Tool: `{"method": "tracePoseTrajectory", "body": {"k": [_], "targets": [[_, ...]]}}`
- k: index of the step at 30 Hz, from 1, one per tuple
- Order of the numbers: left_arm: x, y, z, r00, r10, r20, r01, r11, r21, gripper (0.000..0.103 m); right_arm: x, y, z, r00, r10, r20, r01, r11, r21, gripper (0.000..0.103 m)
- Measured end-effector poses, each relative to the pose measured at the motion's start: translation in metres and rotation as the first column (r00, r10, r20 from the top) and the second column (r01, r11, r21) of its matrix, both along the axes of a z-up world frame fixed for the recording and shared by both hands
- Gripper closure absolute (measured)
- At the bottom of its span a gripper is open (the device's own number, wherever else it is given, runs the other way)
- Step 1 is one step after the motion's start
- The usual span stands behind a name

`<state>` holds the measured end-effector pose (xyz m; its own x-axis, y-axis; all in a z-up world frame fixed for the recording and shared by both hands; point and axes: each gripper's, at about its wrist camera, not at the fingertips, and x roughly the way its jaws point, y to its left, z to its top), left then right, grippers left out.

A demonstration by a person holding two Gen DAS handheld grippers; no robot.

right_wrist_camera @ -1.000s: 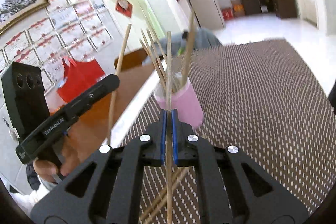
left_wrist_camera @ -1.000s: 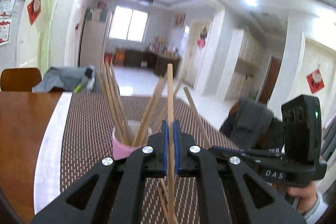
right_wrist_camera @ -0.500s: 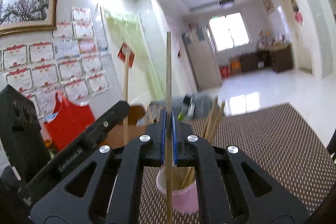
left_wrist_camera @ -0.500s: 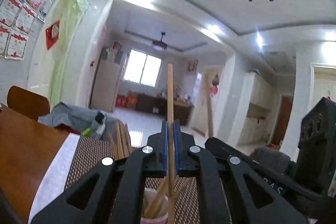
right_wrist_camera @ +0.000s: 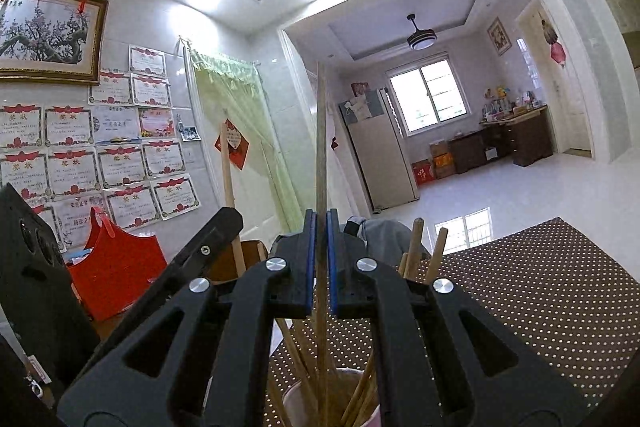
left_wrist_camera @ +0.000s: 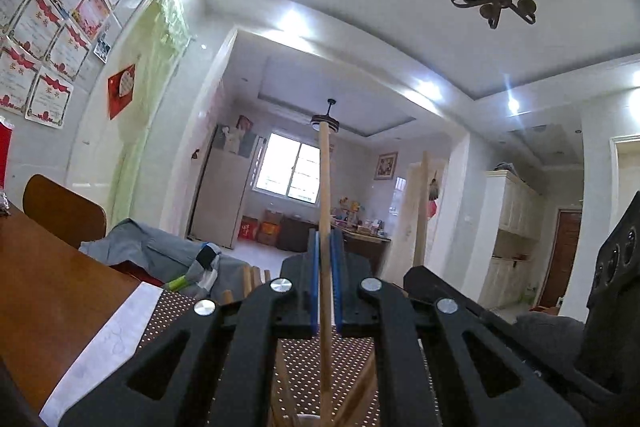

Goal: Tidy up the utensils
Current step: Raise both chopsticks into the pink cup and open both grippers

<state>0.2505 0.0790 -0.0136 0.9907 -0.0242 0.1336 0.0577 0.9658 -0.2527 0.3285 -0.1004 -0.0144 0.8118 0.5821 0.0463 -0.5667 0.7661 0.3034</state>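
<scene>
My left gripper (left_wrist_camera: 325,291) is clamped on one wooden chopstick (left_wrist_camera: 324,195), which stands nearly upright between the blue pads (left_wrist_camera: 315,279) and rises well above the fingertips; its lower end runs down past the jaws toward the bottom edge of the view. My right gripper (right_wrist_camera: 319,263) is likewise clenched on a second chopstick (right_wrist_camera: 320,131), held upright between its own blue pads (right_wrist_camera: 308,259). Directly below the right gripper's fingers sits the pink cup (right_wrist_camera: 294,401), its rim showing between the black finger frames, with a bundle of chopsticks (right_wrist_camera: 416,247) standing in it; several tips fan out just right of the jaws. The lower end of the held stick reaches down into the cup's mouth; I cannot tell whether it touches the bottom. The cup rests on a brown dotted mat (right_wrist_camera: 532,299) that spreads right of the gripper. In the left wrist view the same mat (left_wrist_camera: 168,311) lies under the fingers, with more stick tips (left_wrist_camera: 252,277) just left of the jaws, and a wooden table (left_wrist_camera: 52,291) further left. The other gripper's body shows at the edge of each view.
</scene>
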Motion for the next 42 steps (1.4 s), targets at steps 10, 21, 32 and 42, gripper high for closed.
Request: {"method": "tracePoseTrajectory", "body": {"k": [10,21,32,42], "targets": [[0.013,0.001,-0.023,0.999,0.019,-0.045,-0.018,1.000,0.016,0.097,0.010,0.000,-0.011,1.000,-0.001,-0.016,0.001,1.000,0.000,0.097],[0.000,0.006,-0.034,0.992,-0.029,-0.121,0.034,0.999,0.036,0.097,-0.005,0.002,-0.020,0.999,0.012,-0.050,-0.014,0.999,-0.040,0.097],[-0.024,0.011,-0.034,0.980,-0.052,-0.192,0.062,0.997,0.042,0.070,-0.027,0.002,-0.025,0.996,0.010,-0.083,-0.018,0.996,-0.092,0.097],[-0.036,0.011,-0.035,0.959,0.006,-0.285,0.023,0.995,0.097,0.059,-0.036,0.009,-0.033,0.992,0.003,-0.123,-0.020,0.990,-0.139,0.097]]}}
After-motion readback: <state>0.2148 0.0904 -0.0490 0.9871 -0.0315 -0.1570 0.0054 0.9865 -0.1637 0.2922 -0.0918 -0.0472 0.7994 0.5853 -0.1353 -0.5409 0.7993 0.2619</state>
